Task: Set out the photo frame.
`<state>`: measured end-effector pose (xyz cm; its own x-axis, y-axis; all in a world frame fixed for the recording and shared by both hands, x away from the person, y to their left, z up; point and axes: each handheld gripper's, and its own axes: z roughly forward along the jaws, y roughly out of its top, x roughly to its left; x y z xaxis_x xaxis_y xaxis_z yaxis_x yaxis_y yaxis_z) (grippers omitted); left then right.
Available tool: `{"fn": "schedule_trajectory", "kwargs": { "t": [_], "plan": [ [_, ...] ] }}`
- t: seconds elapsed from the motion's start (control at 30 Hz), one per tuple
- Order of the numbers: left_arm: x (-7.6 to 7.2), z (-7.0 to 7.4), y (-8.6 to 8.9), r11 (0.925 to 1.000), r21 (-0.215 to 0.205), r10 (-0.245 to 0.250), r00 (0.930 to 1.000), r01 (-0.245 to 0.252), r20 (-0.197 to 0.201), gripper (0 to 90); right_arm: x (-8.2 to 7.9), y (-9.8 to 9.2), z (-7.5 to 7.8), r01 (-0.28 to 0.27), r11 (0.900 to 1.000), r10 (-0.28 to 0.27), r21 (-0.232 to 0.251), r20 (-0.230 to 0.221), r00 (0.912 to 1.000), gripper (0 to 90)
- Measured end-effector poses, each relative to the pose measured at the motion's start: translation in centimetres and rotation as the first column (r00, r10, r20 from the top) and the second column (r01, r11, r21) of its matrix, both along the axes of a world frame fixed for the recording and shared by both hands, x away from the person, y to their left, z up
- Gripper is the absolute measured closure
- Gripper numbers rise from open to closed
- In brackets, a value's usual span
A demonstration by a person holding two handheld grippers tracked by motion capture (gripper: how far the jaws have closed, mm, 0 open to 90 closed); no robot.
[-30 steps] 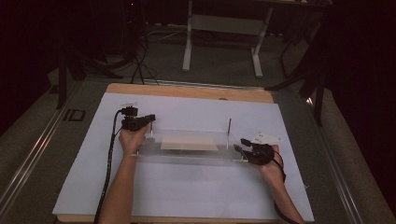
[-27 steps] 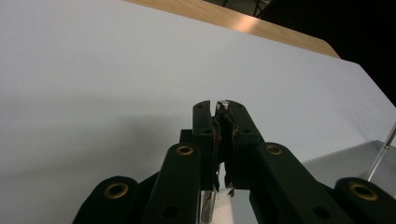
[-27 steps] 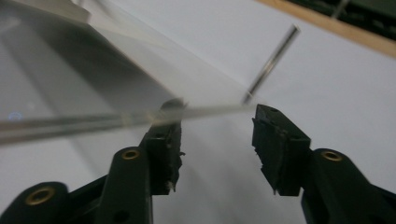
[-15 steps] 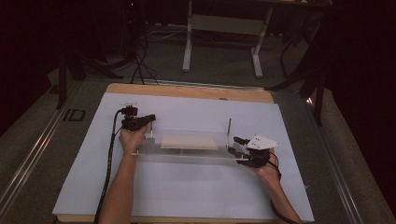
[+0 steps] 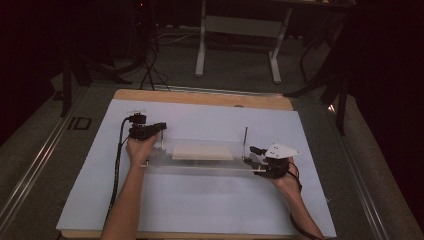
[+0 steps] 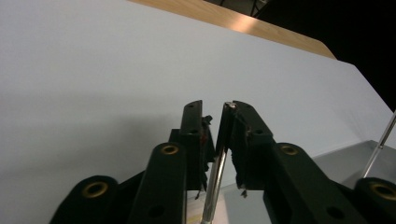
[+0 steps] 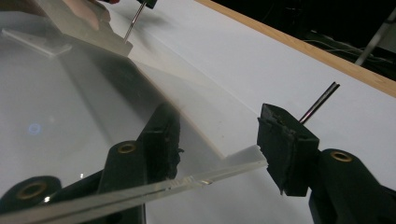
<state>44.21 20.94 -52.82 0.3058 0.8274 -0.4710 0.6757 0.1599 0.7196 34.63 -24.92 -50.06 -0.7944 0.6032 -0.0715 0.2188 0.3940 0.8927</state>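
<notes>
The clear acrylic plate (image 5: 200, 162) with its upright metal rods sits mid-desk on the white sheet (image 5: 200, 210). Left gripper (image 6: 217, 114) fingers have just been opening, thin left rod (image 6: 215, 172) between them, probably letting go. Right gripper (image 7: 219, 135) fingers spread around the plate's edge, steadying it.

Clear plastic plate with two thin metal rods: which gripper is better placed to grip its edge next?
Probably the right gripper: its open jaws already straddle a corner of the clear plastic plate. The left gripper has just been opening its jaws, with a thin metal rod between them.
</notes>
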Motion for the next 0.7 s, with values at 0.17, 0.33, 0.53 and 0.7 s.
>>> {"fn": "schedule_trajectory", "kwargs": {
  "t": [0.17, 0.33, 0.53, 0.7],
  "plan": [
    [-0.5, 0.7, 0.5, 0.9997, 0.019, -0.016, 0.9995, 0.015, 0.029, 70.7, 0.0, 0.0, 0.1, 0.002, 1.0, -0.002, 0.003, -0.008, 1.0, 47.4],
    [-1.8, 2.0, 0.9, 0.9966, 0.063, -0.059, 0.9939, 0.054, 0.093, 67.7, 0.1, 0.0, 0.1, 0.003, 1.0, -0.003, 0.004, -0.011, 0.9999, 47.4],
    [-3.6, 2.7, 1.2, 0.9921, 0.09, -0.1, 0.9847, 0.088, 0.143, 64.5, 0.2, 0.0, 0.2, 0.005, 1.0, -0.005, 0.005, -0.015, 0.9999, 47.4],
    [-4.9, 2.8, 1.8, 0.9908, 0.087, -0.117, 0.9776, 0.104, 0.175, 61.9, 0.2, 0.0, 0.2, 0.006, 1.0, -0.006, 0.007, -0.018, 0.9998, 47.4]
  ]
}}
